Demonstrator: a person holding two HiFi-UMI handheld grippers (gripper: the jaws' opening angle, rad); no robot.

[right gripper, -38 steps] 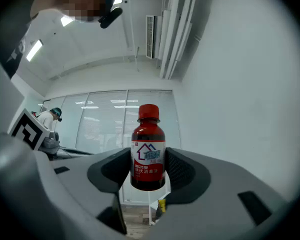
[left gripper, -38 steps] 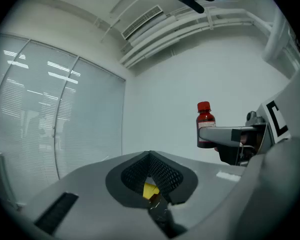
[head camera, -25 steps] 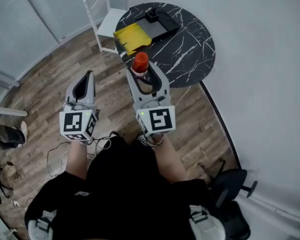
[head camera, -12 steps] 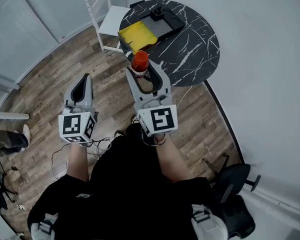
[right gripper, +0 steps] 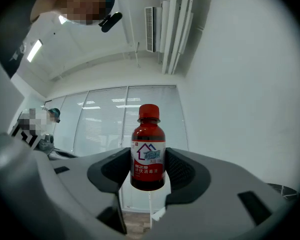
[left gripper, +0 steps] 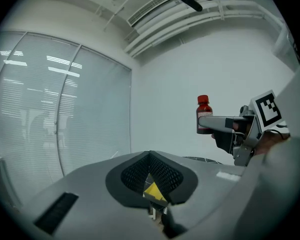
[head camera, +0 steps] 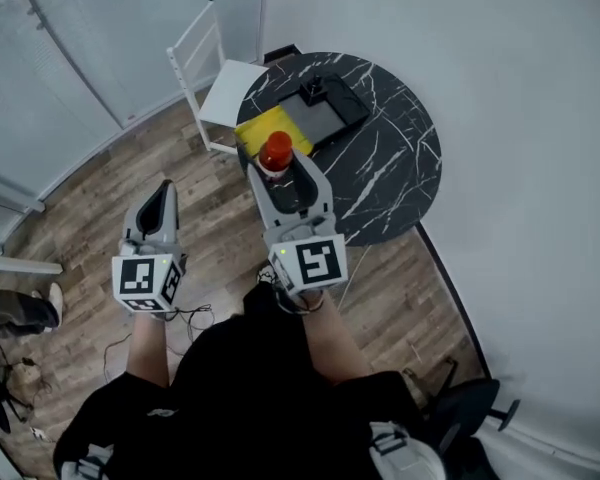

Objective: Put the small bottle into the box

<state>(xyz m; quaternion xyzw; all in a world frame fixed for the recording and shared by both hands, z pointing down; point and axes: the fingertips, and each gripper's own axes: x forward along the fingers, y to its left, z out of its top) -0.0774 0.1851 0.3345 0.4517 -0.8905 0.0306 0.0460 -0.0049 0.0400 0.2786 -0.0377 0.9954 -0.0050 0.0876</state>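
A small dark-red bottle point(head camera: 276, 152) with a red cap and a white label stands upright between the jaws of my right gripper point(head camera: 283, 170), which is shut on its body. The right gripper view shows the bottle point(right gripper: 148, 156) clamped at label height in the right gripper point(right gripper: 148, 178). It hangs above the floor, at the near edge of the round black marble table point(head camera: 390, 173). On that table lies a dark open box point(head camera: 330, 110) with a yellow flap point(head camera: 263, 128). My left gripper point(head camera: 162, 192) is shut and empty, to the left, over the floor.
A white chair point(head camera: 218, 71) stands at the table's left side. Glass partitions run along the left, and a white wall along the right. Cables point(head camera: 195, 293) lie on the wooden floor near the person's feet. A small black item point(head camera: 314, 90) sits at the box's far end.
The person has stepped toward the table; it sits lower and nearer in the head view. The held bottle has moved with the right gripper up to the table's near edge, beside the yellow flap.
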